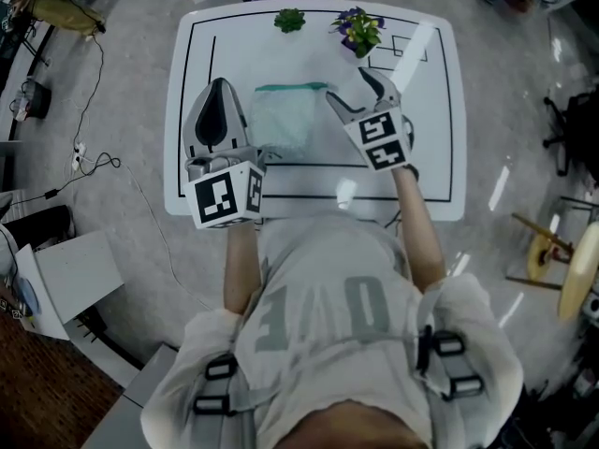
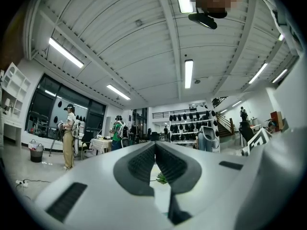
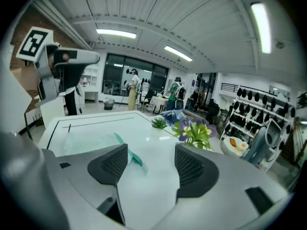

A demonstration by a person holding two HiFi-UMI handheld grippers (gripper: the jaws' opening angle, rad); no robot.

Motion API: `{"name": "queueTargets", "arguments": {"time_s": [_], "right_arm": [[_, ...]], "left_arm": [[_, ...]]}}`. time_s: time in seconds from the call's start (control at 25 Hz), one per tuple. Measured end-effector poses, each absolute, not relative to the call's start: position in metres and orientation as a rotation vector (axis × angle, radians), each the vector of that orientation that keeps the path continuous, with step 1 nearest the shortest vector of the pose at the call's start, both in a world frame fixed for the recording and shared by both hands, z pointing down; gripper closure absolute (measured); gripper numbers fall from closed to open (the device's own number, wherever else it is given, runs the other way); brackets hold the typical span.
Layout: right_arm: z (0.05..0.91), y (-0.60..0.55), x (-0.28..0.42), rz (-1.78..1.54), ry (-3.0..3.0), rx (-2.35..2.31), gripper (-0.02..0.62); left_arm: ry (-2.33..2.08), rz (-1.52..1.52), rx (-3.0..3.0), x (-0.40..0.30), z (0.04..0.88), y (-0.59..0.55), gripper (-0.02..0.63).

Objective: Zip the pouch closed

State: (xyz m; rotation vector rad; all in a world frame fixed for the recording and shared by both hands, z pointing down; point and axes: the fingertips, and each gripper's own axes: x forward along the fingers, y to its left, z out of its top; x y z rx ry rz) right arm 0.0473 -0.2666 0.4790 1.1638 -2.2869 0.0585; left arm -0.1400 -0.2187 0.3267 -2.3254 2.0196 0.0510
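Observation:
A see-through green pouch (image 1: 284, 120) lies flat near the middle of the white table (image 1: 430, 157), its teal zip edge (image 1: 292, 88) on the far side. In the right gripper view the pouch (image 3: 88, 139) lies ahead and to the left, and the zip edge (image 3: 125, 148) ends close to the left jaw. My right gripper (image 1: 350, 86) hangs just right of the zip's end, open, with nothing between its jaws (image 3: 151, 152). My left gripper (image 1: 219, 87) is left of the pouch, pointing level, shut and empty (image 2: 155, 145).
A pot of purple flowers (image 1: 358, 28) (image 3: 196, 131) and a small green plant (image 1: 289, 20) (image 3: 158, 123) stand at the table's far edge. A black line frames the tabletop. Cables lie on the floor to the left. People stand far off in the room.

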Motion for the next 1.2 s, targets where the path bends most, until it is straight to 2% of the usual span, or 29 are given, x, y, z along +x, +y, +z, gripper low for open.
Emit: {"name": "queueTargets", "arguments": {"time_s": [0.44,0.52,0.64,0.76,0.92,1.2], "right_arm": [[0.571,-0.288,0.045,0.201,-2.116,0.975,0.303],[0.578,-0.289,0.044,0.204,-2.095,0.961,0.332],[0.583,-0.294,0.044,0.201,-2.073,0.972,0.422],[0.583,-0.295,0.04,0.223,-2.081,0.975,0.425],[0.586,-0.292,0.036,0.221,-2.075,0.955,0.493],[0.586,-0.29,0.032,0.196,-2.063,0.946,0.571]], "left_arm": [[2.062,0.019,-2.337,-0.152,0.346,-0.222,0.598],[2.072,0.016,-2.336,-0.155,0.348,-0.222,0.598],[2.08,0.005,-2.331,-0.159,0.35,-0.224,0.598],[2.092,-0.001,-2.329,-0.163,0.352,-0.223,0.598],[2.093,-0.008,-2.326,-0.166,0.352,-0.22,0.598],[2.093,-0.007,-2.324,-0.17,0.349,-0.22,0.598]]}}
